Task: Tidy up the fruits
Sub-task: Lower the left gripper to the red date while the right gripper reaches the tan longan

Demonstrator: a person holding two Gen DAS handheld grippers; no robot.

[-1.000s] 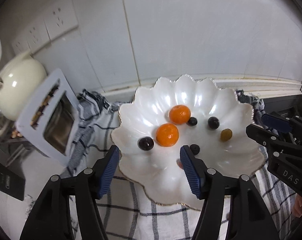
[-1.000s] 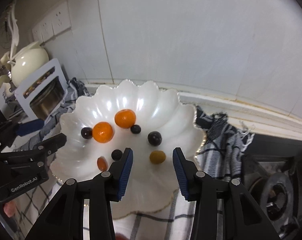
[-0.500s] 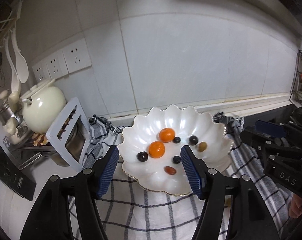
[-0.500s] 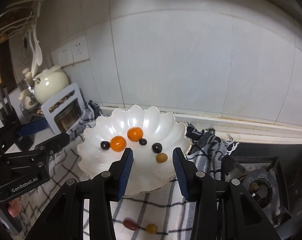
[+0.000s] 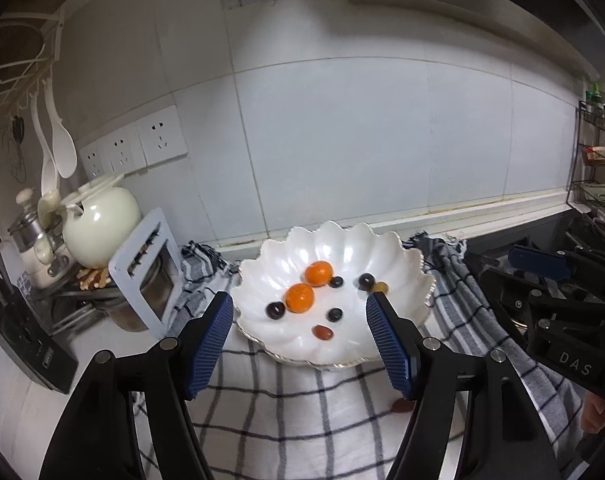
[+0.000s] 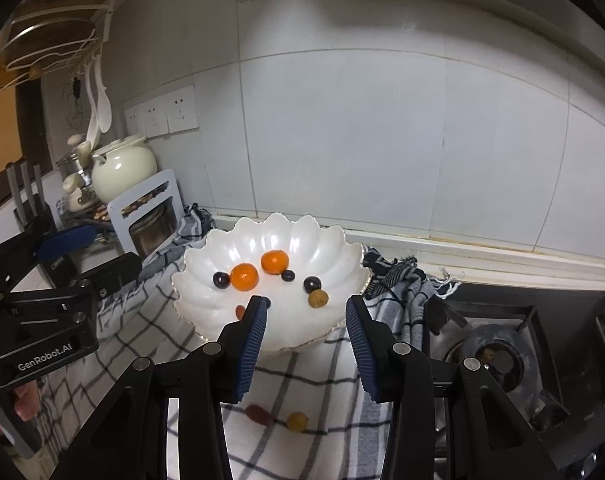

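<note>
scalloped white bowl (image 6: 334, 248) on checked cloth (image 6: 302, 380): two oranges (image 6: 244, 277), dark grapes (image 6: 221, 279) inside. near it, on cloth: red fruit (image 6: 259, 414), yellow fruit (image 6: 297, 421). left gripper (image 5: 300, 342), right gripper (image 6: 305, 348): fingers wide apart, empty.

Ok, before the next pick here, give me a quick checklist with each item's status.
1. Left gripper open and carrying nothing: ok.
2. Right gripper open and carrying nothing: ok.
3. All fruit in the white bowl: not ok. A reddish fruit and a yellowish fruit lie on the checked cloth in front of it.
4. Loose fruits apart enough to take singly: ok, a gap shows between them.
5. Bowl upright on the cloth: ok.
6. Right gripper lined up over a loose fruit: not ok; both lie below and behind its fingers in the right wrist view.
</note>
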